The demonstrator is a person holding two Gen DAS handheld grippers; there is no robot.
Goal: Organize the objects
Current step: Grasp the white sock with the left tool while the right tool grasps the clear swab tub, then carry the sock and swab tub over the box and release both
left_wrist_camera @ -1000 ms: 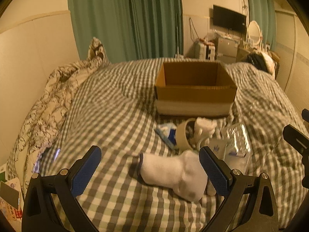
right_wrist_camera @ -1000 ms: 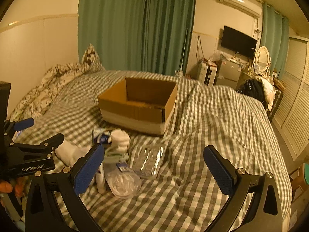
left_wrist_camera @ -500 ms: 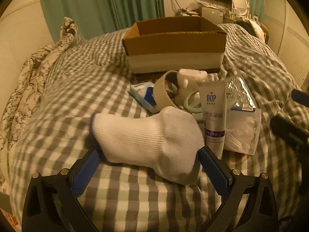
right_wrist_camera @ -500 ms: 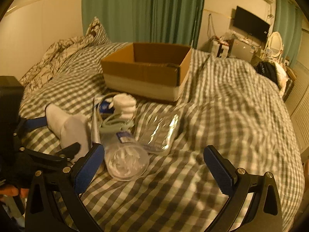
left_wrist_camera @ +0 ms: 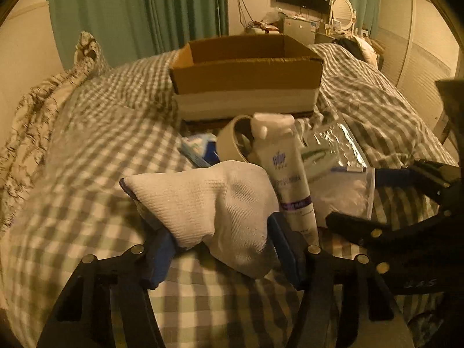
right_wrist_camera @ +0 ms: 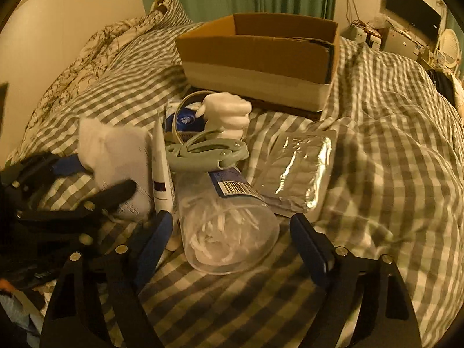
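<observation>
On checked bed (left_wrist_camera: 87, 203) | left gripper (left_wrist_camera: 220, 246) grasping sock (left_wrist_camera: 208, 203) | right gripper (right_wrist_camera: 232, 237) released around jar (right_wrist_camera: 229, 232)

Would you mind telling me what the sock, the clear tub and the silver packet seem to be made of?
Sock: soft knitted fabric, likely cotton; ribbed weave shows, and it bunches between the jaws.
Clear tub: transparent glossy plastic, probably; white contents show through its wall.
Silver packet: crinkled metallic foil or foil laminate; mirror-like creases catch the light.

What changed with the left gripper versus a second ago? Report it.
Yes. The left gripper came forward toward the box and now straddles the sock.
</observation>
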